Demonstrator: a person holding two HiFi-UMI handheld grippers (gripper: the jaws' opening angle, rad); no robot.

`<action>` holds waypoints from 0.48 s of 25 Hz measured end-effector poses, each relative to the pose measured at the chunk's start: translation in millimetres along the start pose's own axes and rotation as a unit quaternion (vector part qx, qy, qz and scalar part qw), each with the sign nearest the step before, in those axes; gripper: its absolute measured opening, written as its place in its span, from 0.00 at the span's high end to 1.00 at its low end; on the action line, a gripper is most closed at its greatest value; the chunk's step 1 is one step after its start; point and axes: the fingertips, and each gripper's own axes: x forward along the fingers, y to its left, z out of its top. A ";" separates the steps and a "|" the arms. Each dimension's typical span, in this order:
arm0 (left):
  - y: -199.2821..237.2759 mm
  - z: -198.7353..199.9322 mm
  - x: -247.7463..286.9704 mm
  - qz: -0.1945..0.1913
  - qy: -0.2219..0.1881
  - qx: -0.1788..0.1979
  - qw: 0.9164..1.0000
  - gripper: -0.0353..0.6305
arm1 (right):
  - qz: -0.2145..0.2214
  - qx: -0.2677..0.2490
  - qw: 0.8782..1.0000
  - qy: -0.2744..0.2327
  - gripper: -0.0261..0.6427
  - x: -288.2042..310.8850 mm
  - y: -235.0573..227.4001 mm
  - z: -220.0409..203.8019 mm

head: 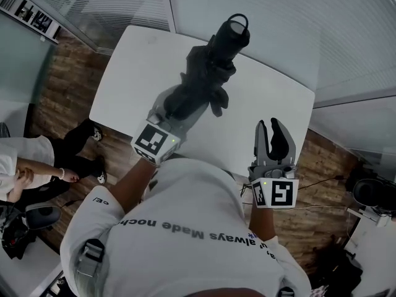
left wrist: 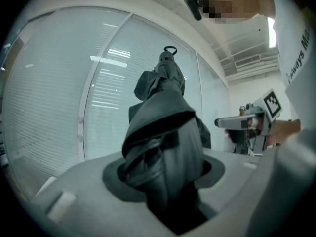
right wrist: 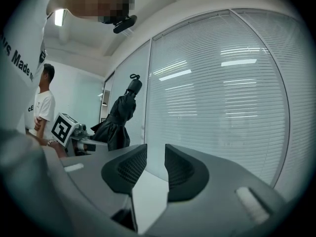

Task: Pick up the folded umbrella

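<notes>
The folded black umbrella [head: 204,73] hangs in the air over the white table [head: 272,98], its handle and strap loop [head: 234,33] pointing away from me. My left gripper [head: 174,107] is shut on the bunched fabric end. In the left gripper view the umbrella [left wrist: 165,132] fills the jaws of that gripper [left wrist: 165,174] and rises toward the blinds. My right gripper [head: 275,129] stands to the right, near the table's front edge, open with nothing between its fingers. In the right gripper view that gripper [right wrist: 155,167] has only a narrow gap, and the umbrella [right wrist: 118,117] shows off to the left.
Glass walls with blinds [head: 278,17] close off the far side of the table. A person [head: 25,159] sits at the left on the wooden floor side. A dark chair [head: 371,193] and cables lie at the right.
</notes>
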 end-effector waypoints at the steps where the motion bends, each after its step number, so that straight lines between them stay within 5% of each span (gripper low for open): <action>1: -0.6 5.4 -5.3 0.006 -0.013 0.001 1.000 0.60 | -0.001 -0.001 1.000 -0.002 0.79 -2.3 0.2 1.3; 7: 7.1 36.5 -30.6 0.032 -0.090 -0.010 0.995 0.60 | -0.003 -0.003 1.000 -0.005 0.79 -5.4 3.8 5.5; 12: 7.0 40.9 -33.2 0.037 -0.106 -0.007 0.994 0.60 | -0.004 -0.001 1.000 -0.006 0.79 -4.8 0.5 2.5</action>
